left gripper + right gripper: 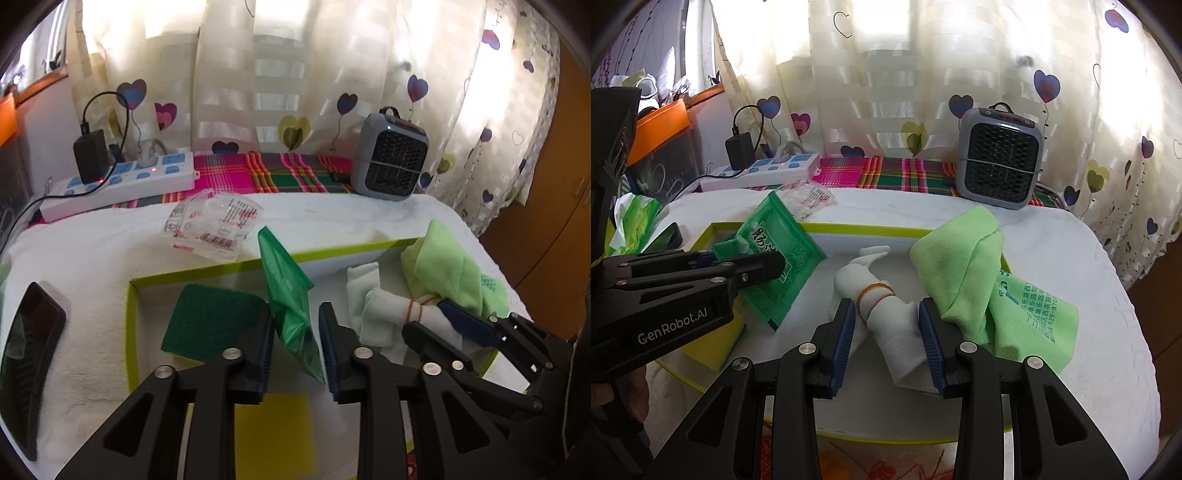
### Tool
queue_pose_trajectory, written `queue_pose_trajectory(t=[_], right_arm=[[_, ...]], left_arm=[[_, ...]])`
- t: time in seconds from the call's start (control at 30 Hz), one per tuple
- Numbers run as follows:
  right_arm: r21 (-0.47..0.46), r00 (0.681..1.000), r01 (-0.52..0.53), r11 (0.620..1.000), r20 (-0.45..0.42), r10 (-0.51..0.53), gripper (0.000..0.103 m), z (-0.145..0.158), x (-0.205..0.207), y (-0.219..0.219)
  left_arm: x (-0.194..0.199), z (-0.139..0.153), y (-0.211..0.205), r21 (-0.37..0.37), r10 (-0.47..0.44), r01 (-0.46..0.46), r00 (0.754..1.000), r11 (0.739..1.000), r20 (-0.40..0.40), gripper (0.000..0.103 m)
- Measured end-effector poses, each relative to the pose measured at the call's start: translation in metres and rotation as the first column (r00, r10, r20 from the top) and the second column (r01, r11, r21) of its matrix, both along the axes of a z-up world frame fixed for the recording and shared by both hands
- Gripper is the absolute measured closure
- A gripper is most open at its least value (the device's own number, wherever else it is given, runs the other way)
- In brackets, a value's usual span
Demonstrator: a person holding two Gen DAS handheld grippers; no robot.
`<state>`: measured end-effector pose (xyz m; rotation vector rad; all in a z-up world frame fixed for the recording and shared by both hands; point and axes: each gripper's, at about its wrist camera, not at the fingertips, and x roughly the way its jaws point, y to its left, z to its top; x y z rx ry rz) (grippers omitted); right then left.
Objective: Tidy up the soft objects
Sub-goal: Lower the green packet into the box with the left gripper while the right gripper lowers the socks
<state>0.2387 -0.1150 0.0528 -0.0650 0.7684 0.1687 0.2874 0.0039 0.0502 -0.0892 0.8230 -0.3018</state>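
White towelling covers the table (92, 251), and on it sits a shallow box (133, 325) with a lime-green rim that holds most of the soft things. Draped over the box's right wall is a light green cloth (964, 266) with printed lettering on its lower fold. Near the middle of the box floor lies a white sock roll (882, 310) bound by an orange rubber band; the right gripper (886, 332) has its jaws around the roll, though whether the pads truly press it is hard to tell from this angle. Toward the left, the left gripper (295, 343) is clenched on a green packet (291, 302), holding it upright above the box. Just beside it, against the left wall, a dark green scouring pad (210, 321) leans. Beyond the box lies a crumpled clear wrapper (214, 229).
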Motion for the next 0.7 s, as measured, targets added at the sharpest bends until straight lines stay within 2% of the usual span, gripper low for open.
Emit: queue_pose_trajectory(t=[0.4,0.47,0.53,0.7], right_arm=[[-0.021,1.0,0.0,1.0,0.003,0.0,0.066,0.0,-0.0008,0.0027],[-0.019,1.0,-0.002,1.0,0.004,0.002,0.064,0.0002,-0.001,0.0024],[-0.016,1.0,-0.006,1.0,0.006,0.006,0.056,0.0005,-0.0014,0.0027],[-0.011,1.0,-0.011,1.0,0.012,0.012,0.053,0.0021,-0.0025,0.0037]], left_arm=[[-0.0023,0.0047,0.0078,0.026,0.053,-0.053,0.998,0.998,0.021,0.069],[-0.0028,0.0043,0.0087,0.027,0.055,-0.055,0.998,0.998,0.02,0.069],[-0.0037,0.0044,0.0096,0.03,0.061,-0.062,0.998,0.998,0.019,0.069],[-0.0081,0.007,0.0105,0.044,0.067,-0.068,0.997,0.997,0.027,0.066]])
